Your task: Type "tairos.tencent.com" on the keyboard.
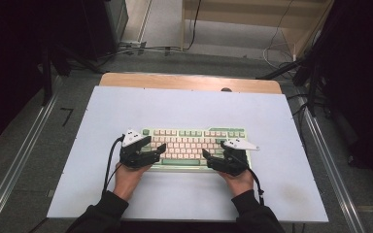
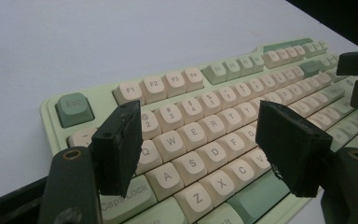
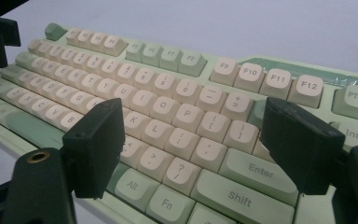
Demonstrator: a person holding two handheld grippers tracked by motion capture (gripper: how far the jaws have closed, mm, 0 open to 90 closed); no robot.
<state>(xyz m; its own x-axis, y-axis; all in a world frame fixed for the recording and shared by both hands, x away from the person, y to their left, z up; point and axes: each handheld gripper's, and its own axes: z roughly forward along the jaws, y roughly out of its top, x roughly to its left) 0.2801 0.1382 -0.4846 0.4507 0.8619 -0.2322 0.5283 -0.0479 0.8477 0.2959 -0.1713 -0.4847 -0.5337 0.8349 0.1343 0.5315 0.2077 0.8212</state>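
Mint-green and cream keyboard (image 1: 194,145) lies square on the white counter (image 1: 126,194), within easy reach; left gripper (image 1: 160,149) and right gripper (image 1: 208,156) hover over its ends, jaws apart, holding nothing.

Even, soft light falls from above on the pale table (image 1: 184,107), with faint shadows; the room's edges sink into black. Up close, near jaws blur (far keys too), without glare.
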